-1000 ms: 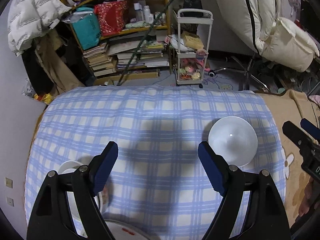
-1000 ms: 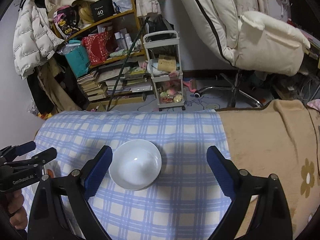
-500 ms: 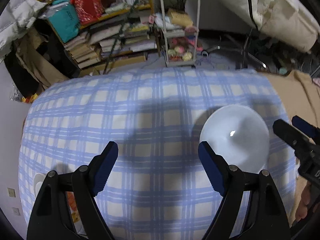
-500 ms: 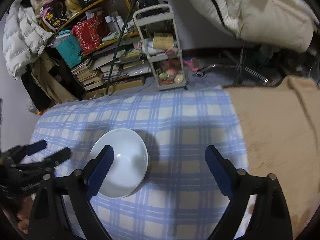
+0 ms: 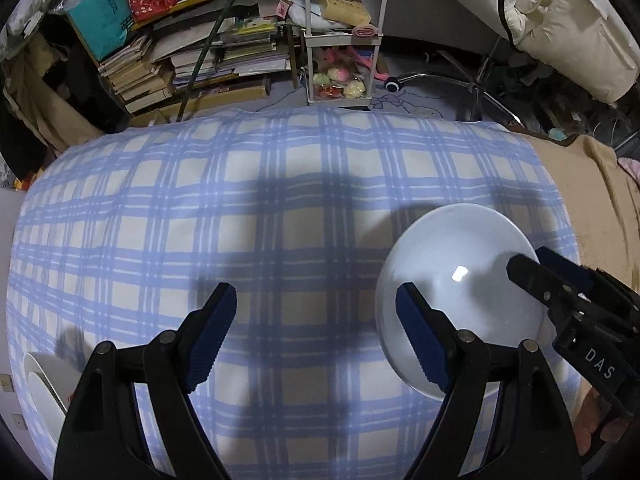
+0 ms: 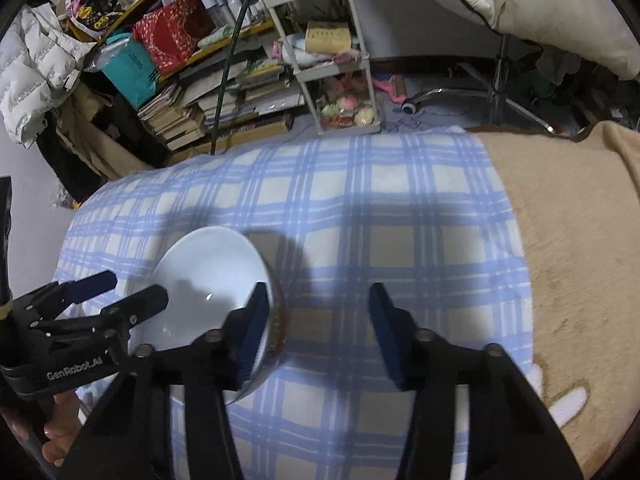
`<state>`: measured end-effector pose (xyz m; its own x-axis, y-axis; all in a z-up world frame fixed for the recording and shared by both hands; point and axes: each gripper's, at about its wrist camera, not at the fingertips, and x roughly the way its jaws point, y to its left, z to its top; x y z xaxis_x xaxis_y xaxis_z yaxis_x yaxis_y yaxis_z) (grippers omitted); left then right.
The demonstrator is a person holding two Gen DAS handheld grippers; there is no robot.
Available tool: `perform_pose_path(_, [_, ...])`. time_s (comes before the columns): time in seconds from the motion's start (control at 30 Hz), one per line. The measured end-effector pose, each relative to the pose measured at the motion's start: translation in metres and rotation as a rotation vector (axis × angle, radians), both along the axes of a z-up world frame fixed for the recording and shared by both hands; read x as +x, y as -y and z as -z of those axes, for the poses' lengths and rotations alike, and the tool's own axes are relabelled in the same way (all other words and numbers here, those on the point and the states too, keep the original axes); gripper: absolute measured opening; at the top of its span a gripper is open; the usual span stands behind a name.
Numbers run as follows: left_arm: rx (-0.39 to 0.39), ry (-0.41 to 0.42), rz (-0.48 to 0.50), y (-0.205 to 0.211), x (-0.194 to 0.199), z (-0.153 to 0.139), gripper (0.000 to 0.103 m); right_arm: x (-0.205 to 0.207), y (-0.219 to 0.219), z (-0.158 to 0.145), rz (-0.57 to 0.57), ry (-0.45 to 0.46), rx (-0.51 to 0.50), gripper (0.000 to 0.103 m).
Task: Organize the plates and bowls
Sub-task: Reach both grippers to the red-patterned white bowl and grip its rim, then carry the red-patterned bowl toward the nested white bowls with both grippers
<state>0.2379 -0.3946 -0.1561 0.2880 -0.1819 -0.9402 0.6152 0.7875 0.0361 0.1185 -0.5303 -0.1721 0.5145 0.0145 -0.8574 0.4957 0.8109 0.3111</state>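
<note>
A white bowl (image 5: 456,276) sits on the blue checked cloth (image 5: 280,208), at the right in the left wrist view and at the left in the right wrist view (image 6: 208,264). My left gripper (image 5: 316,332) is open and empty, its right finger over the bowl's near left rim. My right gripper (image 6: 316,320) is open, its left finger at the bowl's right rim, with the rim between its jaws. White plates (image 5: 44,384) lie at the cloth's near left corner.
A tan blanket (image 6: 568,220) covers the surface right of the cloth. Beyond the far edge stand a white trolley (image 5: 340,32), a shelf of stacked books (image 5: 192,56) and an office chair (image 5: 560,20).
Both grippers have moved forward and down toward the bowl. The right gripper's jaws have narrowed and its left finger now reaches the bowl's rim. The left gripper has swung away from the plates.
</note>
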Motion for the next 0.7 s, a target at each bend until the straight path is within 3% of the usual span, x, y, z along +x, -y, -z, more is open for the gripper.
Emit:
perform_pose_path(0.03, [0.0, -0.005, 0.004, 0.001, 0.0, 0.001, 0.071, 0.001, -0.001, 0.001, -0.007, -0.001, 0.01, 0.035])
perform_pose_path(0.07, [-0.019, -0.04, 0.006, 0.002, 0.001, 0.004, 0.061, 0.002, -0.003, 0.002, -0.017, 0.001, 0.026, 0.031])
perform_pose_path(0.1, [-0.044, -0.076, 0.002, 0.003, 0.002, 0.006, 0.044, 0.003, -0.004, 0.003, -0.025, 0.002, 0.043, 0.023])
perform_pose_path(0.13, [-0.075, -0.126, -0.001, 0.003, 0.003, 0.008, 0.035, 0.005, -0.006, 0.003, -0.03, 0.002, 0.06, 0.015])
perform_pose_path(0.2, [-0.112, -0.207, -0.003, 0.004, 0.002, 0.014, 0.01, 0.008, -0.01, 0.004, -0.039, -0.009, 0.07, 0.011])
perform_pose_path(0.4, [-0.071, -0.129, 0.068, 0.005, -0.021, 0.004, 0.008, 0.005, -0.016, 0.0, 0.009, -0.019, 0.073, 0.011])
perform_pose_path(0.7, [-0.062, -0.077, 0.027, -0.042, -0.024, -0.041, 0.014, 0.009, -0.066, -0.027, -0.055, -0.003, 0.069, 0.012])
